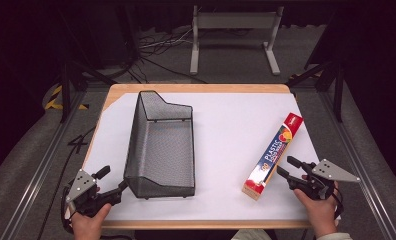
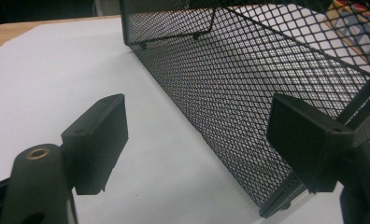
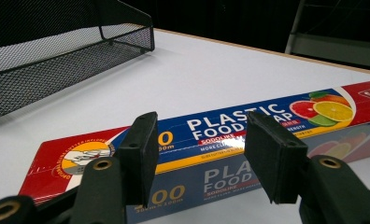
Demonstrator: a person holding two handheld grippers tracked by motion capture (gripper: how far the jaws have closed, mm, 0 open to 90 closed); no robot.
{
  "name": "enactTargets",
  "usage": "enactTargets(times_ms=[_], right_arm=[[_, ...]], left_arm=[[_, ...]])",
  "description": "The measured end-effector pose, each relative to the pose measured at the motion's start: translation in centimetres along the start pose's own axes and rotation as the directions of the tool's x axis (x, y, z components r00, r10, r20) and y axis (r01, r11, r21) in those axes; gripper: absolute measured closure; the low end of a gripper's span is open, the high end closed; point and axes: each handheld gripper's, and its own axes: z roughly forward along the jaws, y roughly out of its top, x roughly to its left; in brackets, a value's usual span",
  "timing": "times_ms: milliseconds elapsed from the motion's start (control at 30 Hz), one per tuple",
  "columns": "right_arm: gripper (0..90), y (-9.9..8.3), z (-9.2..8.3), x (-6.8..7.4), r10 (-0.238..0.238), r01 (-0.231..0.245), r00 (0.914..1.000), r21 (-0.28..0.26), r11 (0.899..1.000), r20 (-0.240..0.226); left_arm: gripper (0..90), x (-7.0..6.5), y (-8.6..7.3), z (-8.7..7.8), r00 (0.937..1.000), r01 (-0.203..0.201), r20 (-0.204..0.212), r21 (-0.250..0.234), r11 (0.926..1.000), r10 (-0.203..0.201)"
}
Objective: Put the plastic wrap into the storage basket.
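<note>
A black wire-mesh basket (image 1: 161,145) stands left of centre on the white-covered table (image 1: 226,130). A long red and blue box of plastic food wrap (image 1: 273,155) lies at an angle on the right. My left gripper (image 1: 113,179) is at the basket's near left corner, open, with the basket's mesh side wall (image 2: 211,84) running ahead between its spread jaws; whether a jaw touches it I cannot tell. My right gripper (image 1: 285,166) is open just right of the box's near end. In the right gripper view, the box (image 3: 211,130) lies crosswise beyond the parted fingers (image 3: 138,154).
The white sheet leaves a wooden rim (image 1: 196,88) showing at the table's far edge. Open surface lies between basket and box. A grey metal stand (image 1: 233,30) and cables (image 1: 156,47) sit on the floor beyond the table. The basket's far end (image 3: 127,32) appears at the upper left of the right gripper view.
</note>
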Motion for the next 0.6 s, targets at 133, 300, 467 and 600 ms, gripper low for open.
enactTargets(times_ms=[133,300,467,600], right_arm=[[45.1,0.2,-0.1,0.3,-0.005,0.005,1.0,-0.001,1.0,-0.003],[46.1,0.4,0.0,0.5,-0.014,0.014,0.9999,0.012,1.0,-0.009],[66.0,1.3,0.0,0.4,-0.02,0.019,0.9997,0.033,0.999,0.012],[83.4,2.0,0.0,-0.9,0.018,-0.023,0.9971,0.063,0.998,0.075]], left_arm=[[21.4,0.0,0.1,0.1,1.0,0.001,-0.001,-0.002,1.0,-0.001],[21.4,-0.1,0.1,0.2,1.0,0.0,-0.002,-0.002,1.0,0.0],[21.5,0.0,0.1,0.2,1.0,-0.002,-0.008,0.0,1.0,0.002],[21.5,0.0,0.1,0.2,0.9999,-0.004,-0.015,0.0,1.0,0.004]])
